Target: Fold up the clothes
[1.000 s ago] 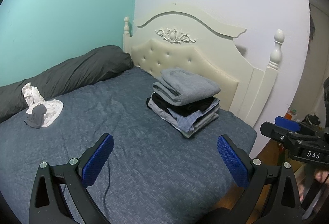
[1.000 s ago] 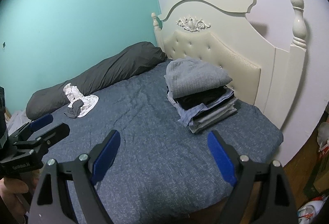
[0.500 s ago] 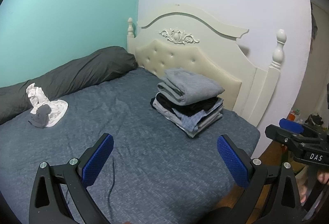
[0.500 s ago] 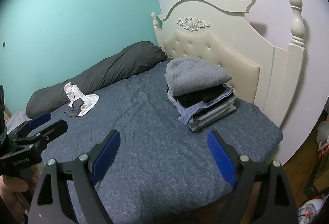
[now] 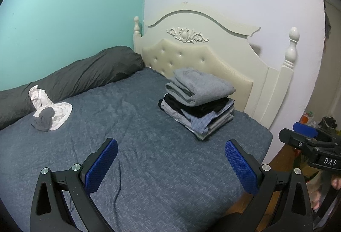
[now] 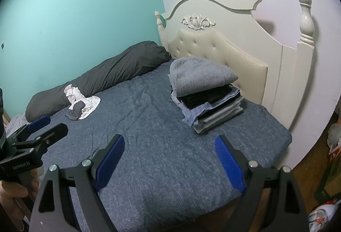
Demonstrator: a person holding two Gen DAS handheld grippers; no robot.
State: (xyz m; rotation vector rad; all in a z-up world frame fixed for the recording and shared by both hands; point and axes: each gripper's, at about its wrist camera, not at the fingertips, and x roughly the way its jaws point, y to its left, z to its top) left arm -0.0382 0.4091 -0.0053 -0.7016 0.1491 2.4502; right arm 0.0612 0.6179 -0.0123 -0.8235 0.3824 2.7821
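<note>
A neat stack of folded clothes [image 5: 199,104] sits on the blue-grey bed [image 5: 149,168], close to the cream headboard [image 5: 191,55], a grey garment on top. Over by the dark bolster pillow [image 5: 81,76] lies a crumpled white garment [image 5: 57,108] with a small dark grey piece [image 5: 44,119] on it. Left gripper [image 5: 170,159] hovers above the mattress, jaws wide apart, empty. Right gripper [image 6: 169,157] likewise spread, holding nothing.

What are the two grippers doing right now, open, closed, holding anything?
Left gripper: open, holding nothing, above the bed.
Right gripper: open, holding nothing, above the bed too.
</note>
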